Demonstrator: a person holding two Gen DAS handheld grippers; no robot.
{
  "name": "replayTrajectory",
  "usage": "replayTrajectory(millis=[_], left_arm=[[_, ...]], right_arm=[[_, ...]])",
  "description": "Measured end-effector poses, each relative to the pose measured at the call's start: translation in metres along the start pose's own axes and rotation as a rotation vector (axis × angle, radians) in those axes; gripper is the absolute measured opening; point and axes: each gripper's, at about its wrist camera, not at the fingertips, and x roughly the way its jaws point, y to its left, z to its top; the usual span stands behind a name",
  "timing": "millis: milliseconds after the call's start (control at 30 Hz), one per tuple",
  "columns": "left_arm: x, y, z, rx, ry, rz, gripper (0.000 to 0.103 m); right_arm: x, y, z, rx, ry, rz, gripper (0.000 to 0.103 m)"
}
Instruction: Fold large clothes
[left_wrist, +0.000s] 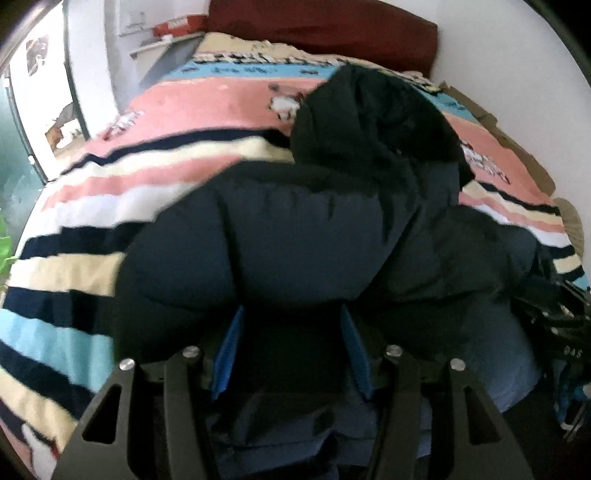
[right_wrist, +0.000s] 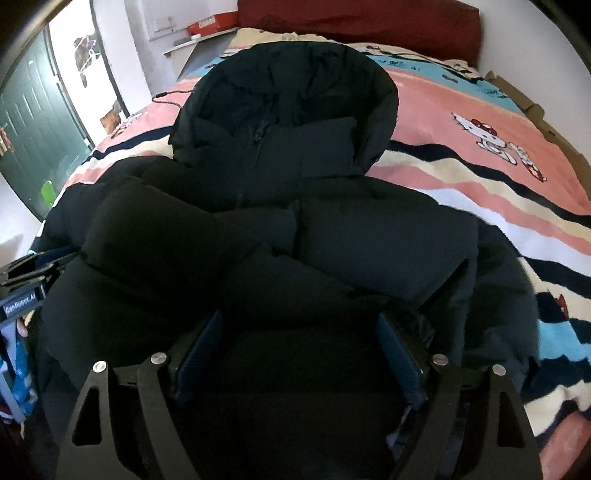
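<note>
A dark navy hooded puffer jacket (left_wrist: 295, 229) (right_wrist: 258, 236) lies front-up on the bed, hood (right_wrist: 295, 92) toward the headboard. Both sleeves (right_wrist: 207, 236) are folded across the chest. My left gripper (left_wrist: 291, 314) is at the jacket's near edge on its left side. Thick fabric fills the gap between its blue pads (left_wrist: 227, 350) and bulges over the tips. My right gripper (right_wrist: 300, 317) sits at the near edge on the right side, jaws wide, padding packed between its pads (right_wrist: 397, 350). The left gripper's housing (right_wrist: 22, 295) shows at the far left of the right wrist view.
The striped pink, cream and blue cartoon bedspread (left_wrist: 177, 107) (right_wrist: 480, 122) stretches out on both sides of the jacket. A dark red headboard cushion (right_wrist: 369, 18) is at the far end, a shelf with a red box (right_wrist: 210, 26) far left, and cardboard (right_wrist: 535, 110) along the right edge.
</note>
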Motion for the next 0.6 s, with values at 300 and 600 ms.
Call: replayTrajectory(millis=[300,600], left_arm=[[-0.026,-0.046,-0.003,0.097,-0.066,-0.028,0.051],[0.007,-0.052,-0.025,0.140,-0.074,-0.005,0.057]], right_arm=[[-0.051,-0.052,-0.015,0.049,-0.075,-0.064,0.080],[-0.003,-0.062,-0.035,0.034,0.013,-0.062,0.089]])
